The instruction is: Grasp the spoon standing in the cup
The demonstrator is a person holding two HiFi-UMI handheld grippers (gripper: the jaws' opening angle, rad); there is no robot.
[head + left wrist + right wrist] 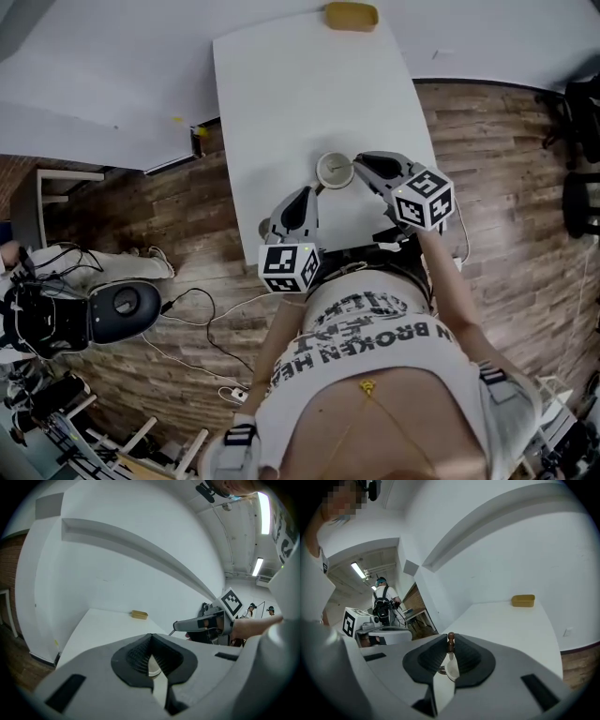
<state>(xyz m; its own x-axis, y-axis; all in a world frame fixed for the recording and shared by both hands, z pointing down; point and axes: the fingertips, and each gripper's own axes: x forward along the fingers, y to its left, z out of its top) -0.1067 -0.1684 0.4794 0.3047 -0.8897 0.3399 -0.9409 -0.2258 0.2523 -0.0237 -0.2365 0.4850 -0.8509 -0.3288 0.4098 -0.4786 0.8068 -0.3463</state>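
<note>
Fig. | right gripper (450, 638): jaws pinched on spoon (451, 645) handle; spoon upright in cup (335, 170) | left gripper (151, 635): jaws together, empty | risk: if you pull slantwise, the cup may tip or the handle slip.

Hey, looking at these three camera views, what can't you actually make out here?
Brown-handled spoon: only its tip shows in the right gripper view; the right gripper body hides the rest.
Round white cup: too small in the head view to see inside.
Pale sliver behind the left gripper in its own view: cup or table, the gripper body hides too much.
Small yellow object at the white table far end: too small to identify.
</note>
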